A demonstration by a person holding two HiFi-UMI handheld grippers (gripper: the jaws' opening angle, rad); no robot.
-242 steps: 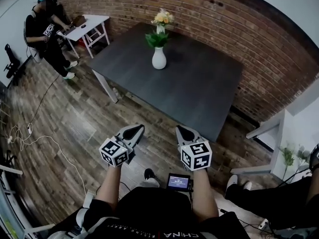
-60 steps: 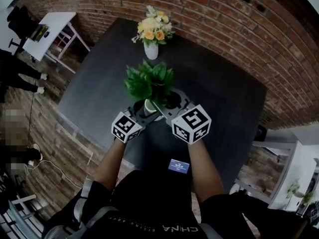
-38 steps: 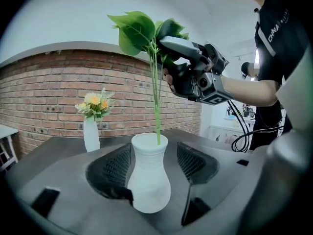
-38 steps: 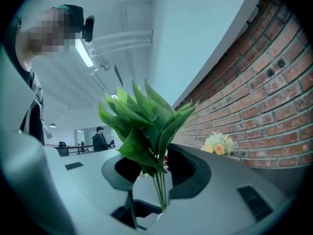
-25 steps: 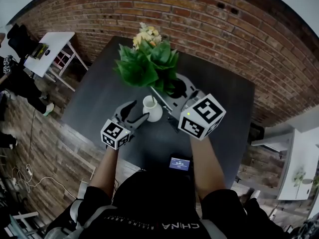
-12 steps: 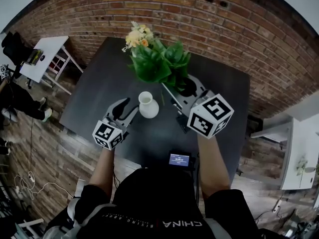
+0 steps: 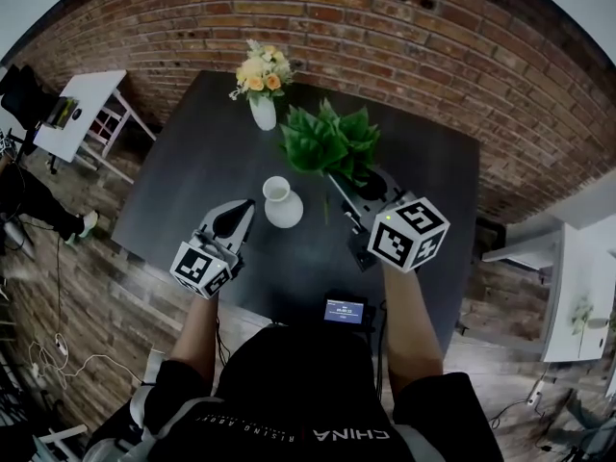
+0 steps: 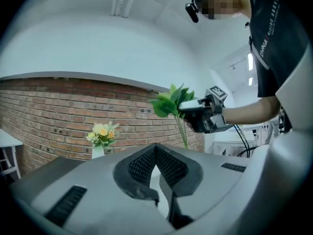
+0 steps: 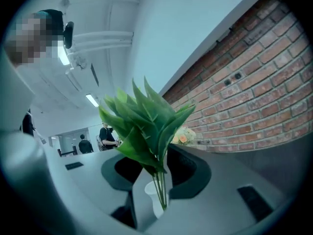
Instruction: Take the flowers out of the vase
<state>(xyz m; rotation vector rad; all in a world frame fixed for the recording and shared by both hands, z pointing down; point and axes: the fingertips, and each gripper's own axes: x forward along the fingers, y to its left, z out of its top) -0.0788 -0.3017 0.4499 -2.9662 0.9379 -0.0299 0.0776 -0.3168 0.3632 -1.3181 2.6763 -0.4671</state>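
Observation:
An empty white vase (image 7: 282, 203) stands on the dark table (image 7: 192, 171). To its right, my right gripper (image 7: 358, 183) is shut on the stems of a green leafy bunch (image 7: 329, 141), held clear of the vase. In the right gripper view the stems (image 9: 160, 190) run between the jaws, with the vase (image 9: 152, 199) beyond. Left of the vase, my left gripper (image 7: 234, 219) has just been closing and is shut on nothing, apart from the vase. The left gripper view shows its jaws meeting (image 8: 156, 151) and the green bunch (image 8: 171, 102) further off.
A second white vase with yellow flowers (image 7: 258, 83) stands near the table's far edge, before a brick wall (image 7: 385, 27). A white side table (image 7: 77, 104) and a person's legs (image 7: 38, 205) are on the left. White furniture (image 7: 539, 258) is on the right.
The right gripper carried the green bunch to the right and lower, away from the vase. The left gripper's jaws went from open to shut, and it drew back from the vase.

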